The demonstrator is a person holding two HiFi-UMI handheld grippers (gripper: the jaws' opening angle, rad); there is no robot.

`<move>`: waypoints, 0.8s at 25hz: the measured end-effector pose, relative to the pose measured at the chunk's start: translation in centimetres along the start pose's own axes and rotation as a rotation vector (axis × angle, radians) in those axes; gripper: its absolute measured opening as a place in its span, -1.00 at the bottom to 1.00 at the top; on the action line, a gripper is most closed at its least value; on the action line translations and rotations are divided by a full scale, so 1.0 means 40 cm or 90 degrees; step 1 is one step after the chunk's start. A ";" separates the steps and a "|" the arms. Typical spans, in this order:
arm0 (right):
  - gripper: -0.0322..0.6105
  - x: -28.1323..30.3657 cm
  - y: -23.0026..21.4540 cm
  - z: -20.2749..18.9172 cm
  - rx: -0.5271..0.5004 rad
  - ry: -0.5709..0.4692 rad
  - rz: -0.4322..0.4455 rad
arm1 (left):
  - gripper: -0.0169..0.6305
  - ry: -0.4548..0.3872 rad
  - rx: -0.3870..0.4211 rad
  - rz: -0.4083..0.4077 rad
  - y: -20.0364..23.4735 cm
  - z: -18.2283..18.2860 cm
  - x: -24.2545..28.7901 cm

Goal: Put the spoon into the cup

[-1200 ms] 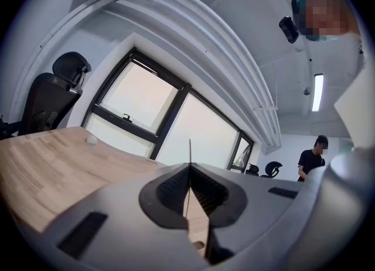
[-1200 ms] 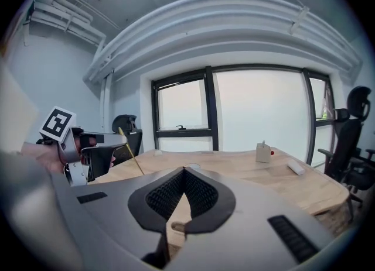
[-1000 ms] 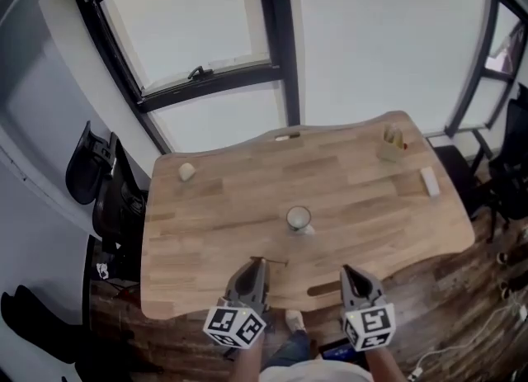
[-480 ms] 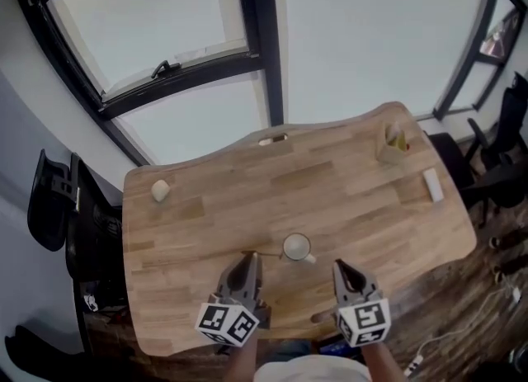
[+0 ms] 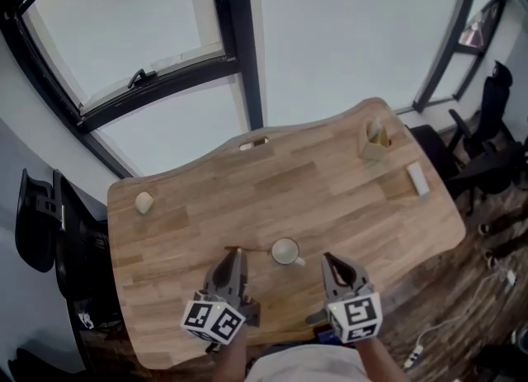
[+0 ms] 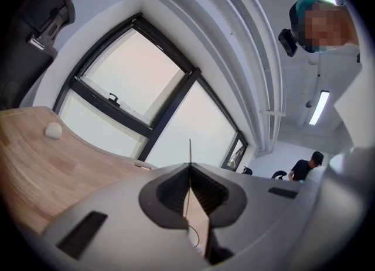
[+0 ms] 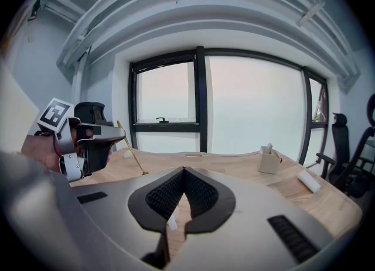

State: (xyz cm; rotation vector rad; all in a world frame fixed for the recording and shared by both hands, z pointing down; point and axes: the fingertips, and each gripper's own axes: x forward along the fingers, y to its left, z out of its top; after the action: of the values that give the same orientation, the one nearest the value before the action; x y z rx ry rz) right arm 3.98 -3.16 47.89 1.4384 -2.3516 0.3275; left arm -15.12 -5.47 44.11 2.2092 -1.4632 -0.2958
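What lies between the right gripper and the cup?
Only bare table lies between the right gripper and the cup, as the head view shows. The spoon is at the cup's other side, held by the left gripper.

Left gripper pinches the spoon (thin, perhaps gold); right gripper, jaws together.

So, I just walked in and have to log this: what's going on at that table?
A person holds a two-jaw gripper in each hand over a wooden table. The left gripper is shut on the thin handle of a gold spoon, held beside the white cup on its left and not yet in it. The right gripper is shut with nothing in it, on the cup's other side.
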 end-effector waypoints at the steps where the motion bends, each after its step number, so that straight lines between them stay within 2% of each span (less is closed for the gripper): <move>1: -0.91 -0.002 -0.004 0.000 0.001 -0.002 -0.003 | -0.93 0.000 0.001 -0.003 -0.003 -0.001 0.000; 13: -0.91 0.010 0.007 -0.004 0.024 -0.005 0.011 | -0.93 -0.015 0.003 0.004 0.000 0.019 -0.002; 20: -0.91 -0.003 0.000 0.001 0.028 -0.007 0.005 | -0.93 -0.015 -0.021 0.014 0.006 0.020 -0.005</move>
State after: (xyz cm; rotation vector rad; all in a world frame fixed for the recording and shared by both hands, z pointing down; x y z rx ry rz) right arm 4.02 -3.07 47.81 1.4548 -2.3739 0.3762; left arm -15.75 -5.57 43.50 2.1697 -1.4839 -0.3380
